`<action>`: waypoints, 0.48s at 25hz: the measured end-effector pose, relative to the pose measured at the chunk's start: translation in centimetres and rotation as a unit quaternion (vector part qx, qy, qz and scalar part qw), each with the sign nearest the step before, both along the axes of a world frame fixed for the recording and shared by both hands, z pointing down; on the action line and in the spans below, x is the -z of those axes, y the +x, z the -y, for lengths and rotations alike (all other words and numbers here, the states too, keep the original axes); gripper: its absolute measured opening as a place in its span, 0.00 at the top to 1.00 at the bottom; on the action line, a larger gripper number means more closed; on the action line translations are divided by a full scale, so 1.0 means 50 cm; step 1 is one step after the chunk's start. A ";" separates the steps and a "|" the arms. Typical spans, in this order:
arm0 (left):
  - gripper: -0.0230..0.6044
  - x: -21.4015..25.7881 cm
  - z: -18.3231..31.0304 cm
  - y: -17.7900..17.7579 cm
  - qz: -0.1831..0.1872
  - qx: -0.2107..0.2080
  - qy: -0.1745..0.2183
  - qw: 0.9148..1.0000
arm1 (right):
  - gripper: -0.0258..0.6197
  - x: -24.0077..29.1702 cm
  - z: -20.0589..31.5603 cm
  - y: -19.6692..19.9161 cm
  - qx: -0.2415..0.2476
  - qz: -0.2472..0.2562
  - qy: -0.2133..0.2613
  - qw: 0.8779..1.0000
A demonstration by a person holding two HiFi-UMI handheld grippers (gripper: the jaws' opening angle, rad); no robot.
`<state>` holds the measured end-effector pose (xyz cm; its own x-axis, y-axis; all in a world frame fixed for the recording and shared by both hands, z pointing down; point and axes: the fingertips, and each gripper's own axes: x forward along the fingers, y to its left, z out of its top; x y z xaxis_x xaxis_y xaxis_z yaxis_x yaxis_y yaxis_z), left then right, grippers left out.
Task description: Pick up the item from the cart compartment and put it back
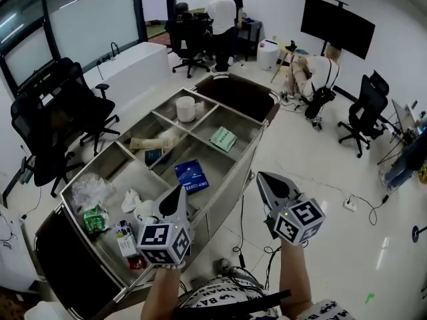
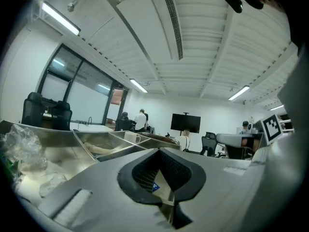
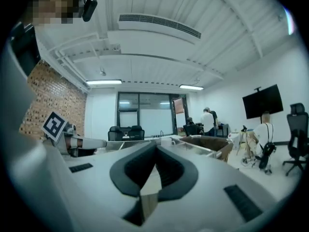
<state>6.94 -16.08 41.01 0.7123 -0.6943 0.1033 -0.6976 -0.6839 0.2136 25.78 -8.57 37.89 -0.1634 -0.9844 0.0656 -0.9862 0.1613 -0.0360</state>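
Observation:
A long metal cart point(image 1: 243, 159) with several compartments stretches away from me in the head view. In it lie a blue coffee packet point(image 1: 192, 176), a green packet point(image 1: 223, 139), a white cup point(image 1: 185, 108), a brown paper bag point(image 1: 150, 143), a clear plastic bag point(image 1: 90, 191) and a green snack bag point(image 1: 95, 220). My left gripper point(image 1: 179, 191) hovers over the cart's near end, shut and holding nothing point(image 2: 158, 151). My right gripper point(image 1: 261, 177) hangs over the floor just right of the cart rim, shut and empty as well point(image 3: 156, 146).
Black office chairs point(image 1: 63, 122) stand left of the cart, and another chair point(image 1: 363, 112) is at the right. Two people point(image 1: 222, 19) stand at a desk at the back, near a dark screen point(image 1: 337, 25). Cables and a white power strip point(image 1: 351, 204) lie on the floor at the right.

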 end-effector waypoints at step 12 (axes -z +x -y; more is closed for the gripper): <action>0.96 0.014 -0.054 0.014 -0.021 -0.027 -0.009 0.999 | 0.94 -0.089 -0.053 -0.016 -0.031 0.009 -0.062 0.998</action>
